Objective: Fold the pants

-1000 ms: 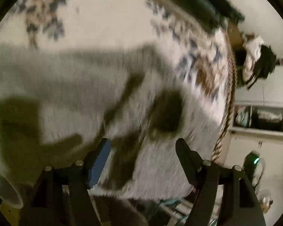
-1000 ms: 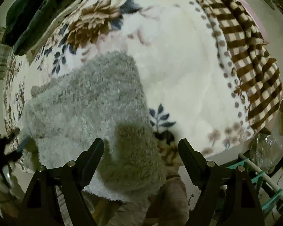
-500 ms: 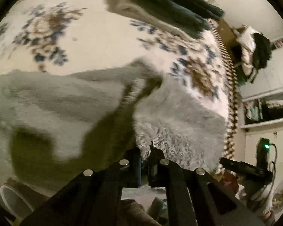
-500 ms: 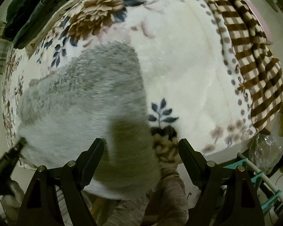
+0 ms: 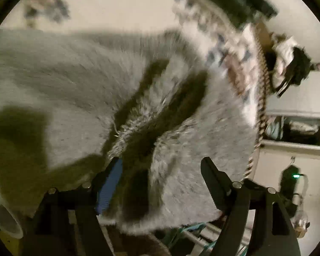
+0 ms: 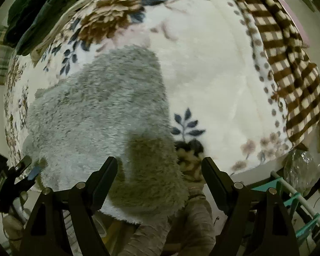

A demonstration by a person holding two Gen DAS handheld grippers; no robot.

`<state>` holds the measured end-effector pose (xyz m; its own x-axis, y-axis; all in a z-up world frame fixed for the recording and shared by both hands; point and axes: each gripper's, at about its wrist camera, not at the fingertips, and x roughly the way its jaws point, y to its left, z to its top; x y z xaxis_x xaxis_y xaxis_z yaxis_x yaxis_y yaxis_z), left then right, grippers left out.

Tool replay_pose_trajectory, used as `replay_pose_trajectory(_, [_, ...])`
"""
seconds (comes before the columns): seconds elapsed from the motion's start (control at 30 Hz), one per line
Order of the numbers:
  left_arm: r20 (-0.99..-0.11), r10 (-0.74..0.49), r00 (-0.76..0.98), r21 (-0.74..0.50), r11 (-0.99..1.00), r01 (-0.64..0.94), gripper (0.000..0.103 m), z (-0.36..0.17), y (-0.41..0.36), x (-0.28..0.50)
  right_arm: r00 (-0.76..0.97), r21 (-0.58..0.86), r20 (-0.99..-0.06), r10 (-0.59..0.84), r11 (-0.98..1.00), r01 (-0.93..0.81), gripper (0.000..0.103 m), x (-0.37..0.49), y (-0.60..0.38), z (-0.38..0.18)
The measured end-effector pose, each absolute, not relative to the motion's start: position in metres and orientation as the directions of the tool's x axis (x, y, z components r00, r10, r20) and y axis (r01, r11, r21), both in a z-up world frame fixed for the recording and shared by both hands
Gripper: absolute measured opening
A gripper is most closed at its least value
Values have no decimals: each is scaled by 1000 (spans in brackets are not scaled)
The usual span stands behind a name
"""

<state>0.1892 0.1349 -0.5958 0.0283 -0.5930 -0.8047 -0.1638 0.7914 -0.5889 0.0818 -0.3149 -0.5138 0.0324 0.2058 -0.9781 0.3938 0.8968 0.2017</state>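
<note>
The fuzzy grey pants (image 6: pixel 100 115) lie on the floral blanket (image 6: pixel 213 68) near its near edge, a ridge of raised pile running across them in the left wrist view. The left gripper (image 5: pixel 162 181) hangs spread wide above the pants, gripping nothing, and the right gripper (image 6: pixel 160 175) is likewise released over their near right corner. A brown checked cloth (image 6: pixel 288 59) drapes the blanket's far right edge.

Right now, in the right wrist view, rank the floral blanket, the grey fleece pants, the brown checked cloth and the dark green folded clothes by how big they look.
1. floral blanket, fills most of the frame.
2. grey fleece pants.
3. brown checked cloth.
4. dark green folded clothes.
The last two run off the frame edge, so their order is uncertain.
</note>
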Motion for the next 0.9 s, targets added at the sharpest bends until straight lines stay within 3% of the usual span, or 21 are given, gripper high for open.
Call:
replay_pose_trajectory(0.07, [-834, -551, 7, -546, 825, -141, 67, -612, 127, 191, 33, 207, -977, 212, 891, 404, 83, 78, -318, -513])
replay_pose_trajectory(0.1, [-839, -543, 15, -541, 832, -126, 31, -615, 124, 190, 34, 208, -977, 212, 891, 403, 83, 77, -318, -513])
replay_pose_trajectory(0.13, [-831, -556, 10, -553, 825, -117, 6, -616, 122, 189, 35, 204, -978, 208, 894, 398, 83, 77, -318, -512])
replay_pose_trajectory(0.37, [-817, -566, 111, -577, 804, -145, 5, -561, 143, 147, 38, 203, -978, 204, 901, 383, 83, 77, -318, -509])
replay_pose_trajectory(0.47, [-828, -550, 110, -559, 799, -222, 6, -567, 162, 137, 38, 209, -977, 210, 904, 374, 83, 80, -313, -510])
replay_pose_trajectory(0.57, [-856, -515, 28, -502, 819, -277, 13, -592, 162, 143, 31, 206, -977, 209, 910, 360, 83, 84, -303, -512])
replay_pose_trajectory(0.67, [-884, -468, -9, -450, 855, -260, 37, -584, 160, 149, 18, 165, -986, 167, 938, 304, 85, 90, -286, -512])
replay_pose_trajectory(0.73, [-896, -442, 40, -440, 871, -220, 65, -562, 158, 154, 19, 132, -991, 132, 956, 260, 90, 92, -278, -512])
replay_pose_trajectory(0.9, [-891, -435, 127, -448, 888, -101, 68, -549, 145, 196, 32, 120, -993, 116, 965, 232, 90, 97, -267, -515])
